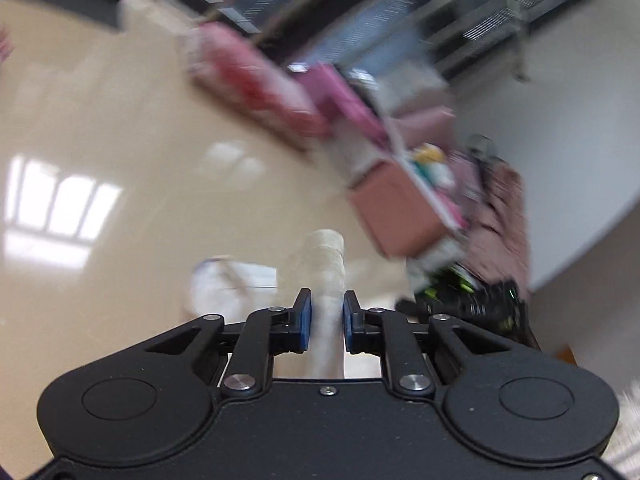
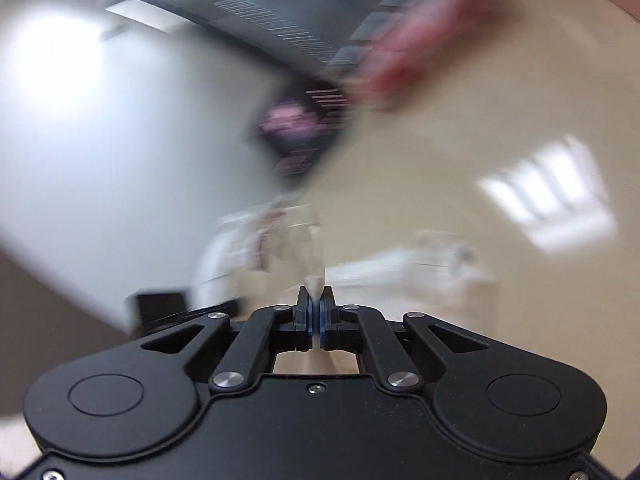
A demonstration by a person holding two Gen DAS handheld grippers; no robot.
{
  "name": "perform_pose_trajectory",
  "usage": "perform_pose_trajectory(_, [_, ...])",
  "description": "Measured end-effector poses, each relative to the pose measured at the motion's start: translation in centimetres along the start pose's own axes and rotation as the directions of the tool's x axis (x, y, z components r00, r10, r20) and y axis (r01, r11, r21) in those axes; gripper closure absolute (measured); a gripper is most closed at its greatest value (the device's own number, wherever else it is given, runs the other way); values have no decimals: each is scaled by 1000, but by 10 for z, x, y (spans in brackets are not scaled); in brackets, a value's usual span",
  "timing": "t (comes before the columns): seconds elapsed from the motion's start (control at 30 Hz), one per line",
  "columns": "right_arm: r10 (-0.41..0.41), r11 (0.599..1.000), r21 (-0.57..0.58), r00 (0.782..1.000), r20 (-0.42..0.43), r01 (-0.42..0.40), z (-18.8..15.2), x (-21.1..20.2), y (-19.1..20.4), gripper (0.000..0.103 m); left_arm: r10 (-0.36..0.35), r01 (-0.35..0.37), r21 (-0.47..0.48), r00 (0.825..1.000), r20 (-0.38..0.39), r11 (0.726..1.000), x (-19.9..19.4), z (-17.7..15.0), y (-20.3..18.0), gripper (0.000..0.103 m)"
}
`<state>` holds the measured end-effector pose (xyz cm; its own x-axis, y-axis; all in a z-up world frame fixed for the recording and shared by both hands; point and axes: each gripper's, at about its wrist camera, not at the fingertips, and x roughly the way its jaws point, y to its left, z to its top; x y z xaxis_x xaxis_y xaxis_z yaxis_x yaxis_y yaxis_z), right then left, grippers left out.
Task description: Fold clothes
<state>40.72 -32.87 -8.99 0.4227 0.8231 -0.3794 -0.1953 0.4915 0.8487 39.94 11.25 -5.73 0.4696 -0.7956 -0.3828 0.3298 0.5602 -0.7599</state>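
Both grippers tilt over the floor: left gripper (image 1: 327, 300) fingers clamp cream cloth (image 1: 326, 264), right gripper (image 2: 315, 298) fingers pinch white cloth (image 2: 314, 272).

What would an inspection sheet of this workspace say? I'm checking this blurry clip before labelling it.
Surface: glossy beige floor below, with window glare.
Job's things: cream garment, bunched in the left gripper; a thin edge shows at the right gripper.
Clutter: pink box, red-pink bundle, blurred.
Grippers: left gripper shut on the garment; right gripper nearly closed on cloth.
Cables: nothing seen.
Surroundings: white wall, dark shelving; heavy motion blur.
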Motion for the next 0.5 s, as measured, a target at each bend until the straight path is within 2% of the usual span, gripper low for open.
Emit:
perform_pose_trajectory(0.1, [-54, 998, 16, 999, 2, 54, -7, 2, -9, 101, 12, -11, -55, 1000, 18, 998, 0, -1, 14, 87])
perform_pose_trajectory(0.17, [-56, 998, 8, 998, 9, 55, -10, 2, -8, 101, 24, -21, -54, 998, 50, 998, -4, -2, 14, 87])
perform_pose_trajectory(0.23, [-30, 1000, -6, 999, 32, 31, -11, 0, -5, 101, 13, -9, -42, 994, 110, 999, -12, -1, 10, 95])
perform_pose_trajectory(0.3, [16, 999, -42, 998, 61, -13, -10, -5, 3, 101, 1, 4, -28, 987, 161, 1000, -18, 0, 5, 95])
perform_pose_trajectory(0.33, [28, 998, -59, 997, 68, -24, -10, -5, 8, 101, 16, -11, -27, 986, 166, 1000, -17, 1, 4, 95])
perform_pose_trajectory(0.5, [-80, 996, -22, 996, 34, 81, -4, 8, 0, 101, 94, -88, -54, 988, 123, 995, 0, 0, 13, 95])
